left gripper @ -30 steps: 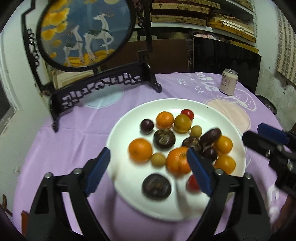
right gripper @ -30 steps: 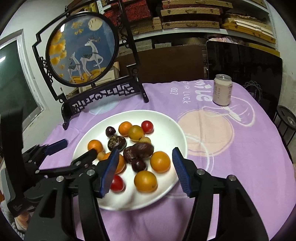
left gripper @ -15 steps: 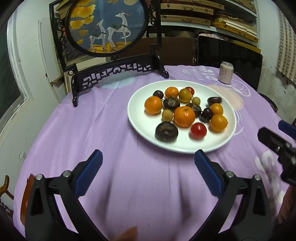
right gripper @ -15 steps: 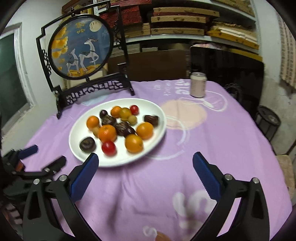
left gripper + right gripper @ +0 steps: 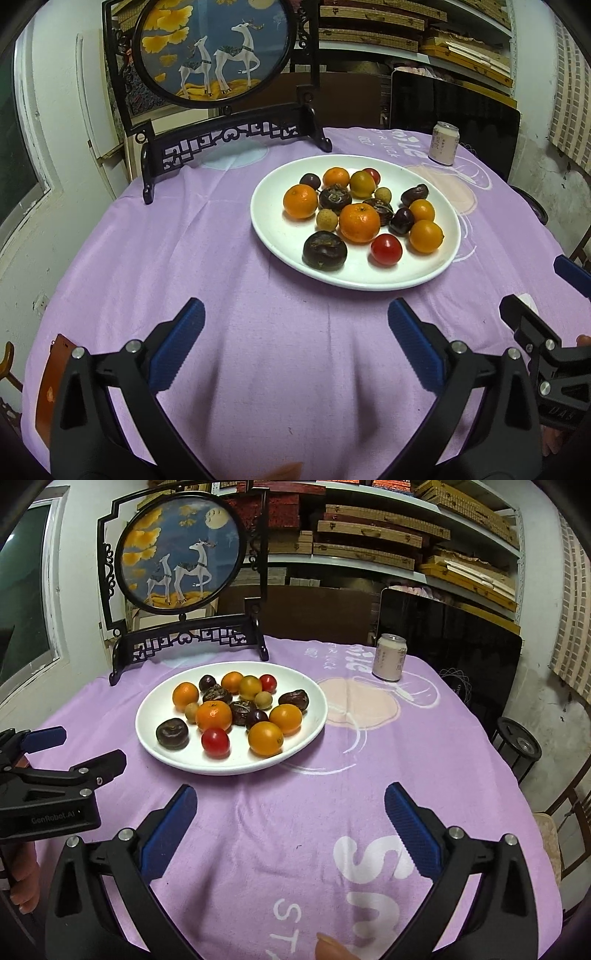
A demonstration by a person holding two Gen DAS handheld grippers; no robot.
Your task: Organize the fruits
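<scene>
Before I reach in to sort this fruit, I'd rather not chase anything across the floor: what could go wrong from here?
The fruits lie loose and touching on the shallow white plate; lifting the big orange may set the red tomato rolling toward the rim. The cloth is wrinkled, so a push on the plate could drag it. The open left gripper and right gripper sit close together and might collide.

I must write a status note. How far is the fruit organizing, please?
Looks done: all the fruit in view sits together on the white plate, none on the purple cloth. In hand: nothing; the left gripper and right gripper are open and empty, short of the plate. Left: the kinds remain mixed, so any sorting is not done.
</scene>
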